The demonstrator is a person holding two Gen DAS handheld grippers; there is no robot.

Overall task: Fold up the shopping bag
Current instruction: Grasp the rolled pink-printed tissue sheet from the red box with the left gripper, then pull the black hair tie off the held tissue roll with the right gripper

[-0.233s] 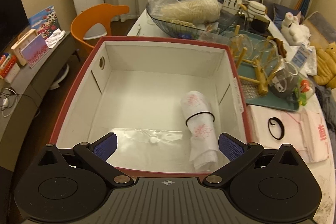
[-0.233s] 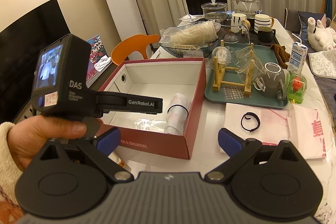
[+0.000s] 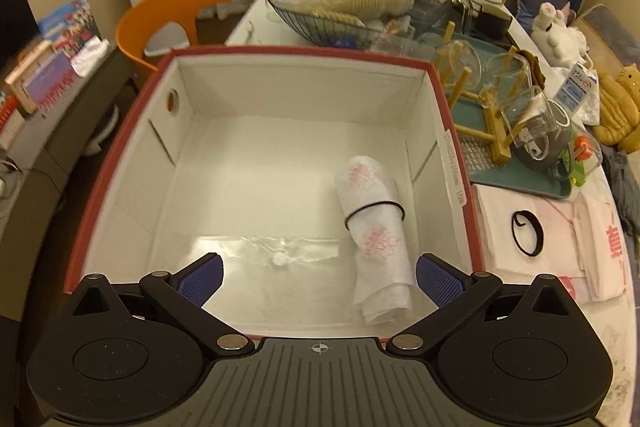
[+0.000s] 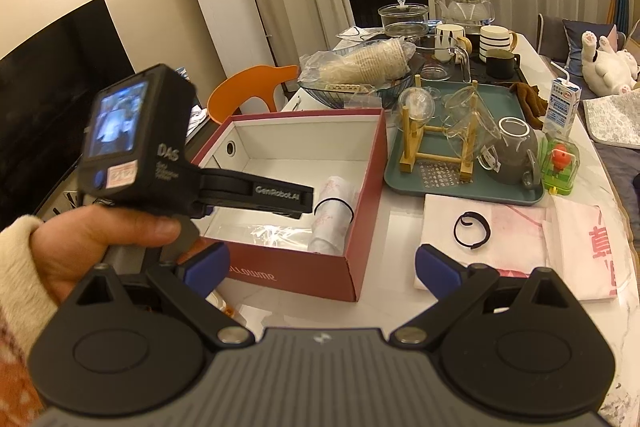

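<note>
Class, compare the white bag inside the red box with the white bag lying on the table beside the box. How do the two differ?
The bag in the box is rolled into a tube; the bag on the table lies spread flat. A black band circles the rolled bag, while the flat bag's black band lies loose on top. Both are white with pink print.

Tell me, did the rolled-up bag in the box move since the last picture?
No. The rolled bag lies in the same spot by the box's right wall, with the band around its middle, in both wrist views.
</note>
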